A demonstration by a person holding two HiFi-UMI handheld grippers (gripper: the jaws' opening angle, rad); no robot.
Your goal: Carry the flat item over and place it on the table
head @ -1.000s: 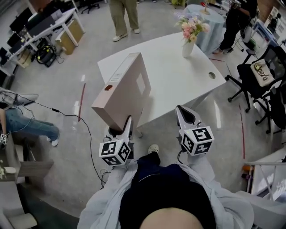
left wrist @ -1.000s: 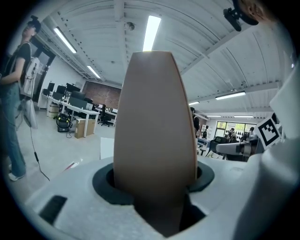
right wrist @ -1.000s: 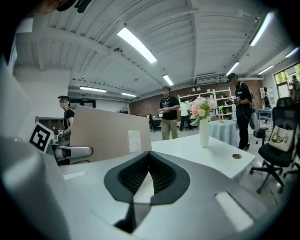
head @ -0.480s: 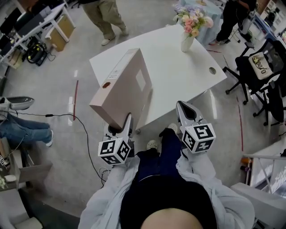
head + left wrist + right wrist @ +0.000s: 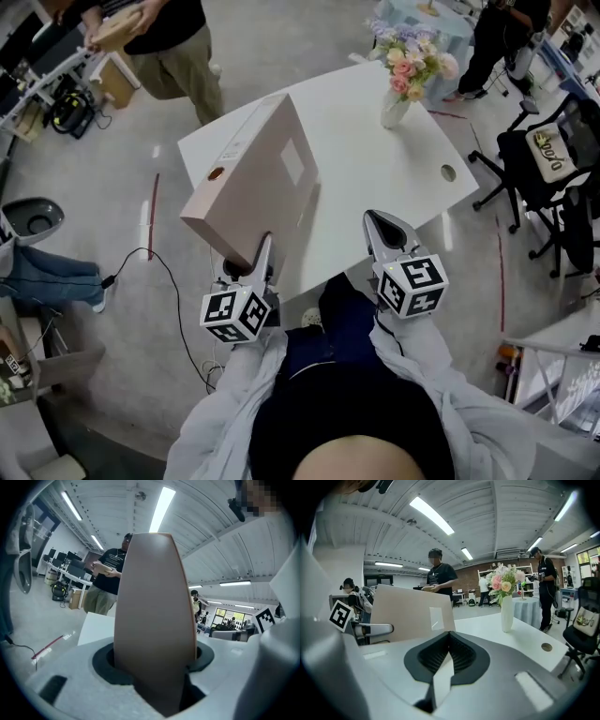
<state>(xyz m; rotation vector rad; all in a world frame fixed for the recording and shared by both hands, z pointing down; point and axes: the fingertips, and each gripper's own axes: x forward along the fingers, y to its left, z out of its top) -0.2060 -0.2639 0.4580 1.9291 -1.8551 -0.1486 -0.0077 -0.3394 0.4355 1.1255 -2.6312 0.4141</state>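
The left hand-held gripper (image 5: 255,261) clamped the lower edge of the flat beige cardboard box (image 5: 258,178), which was tilted above the white desk's (image 5: 375,173) near corner. The right hand-held gripper (image 5: 382,230) was closed and empty. The box probably needed lowering flat, well short of the white flower vase (image 5: 395,101).

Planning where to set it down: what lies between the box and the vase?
Only bare table between the box and the vase, as the head view shows.

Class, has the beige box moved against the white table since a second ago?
Yes. The beige box, held in the left gripper, has come forward, further over the white table.
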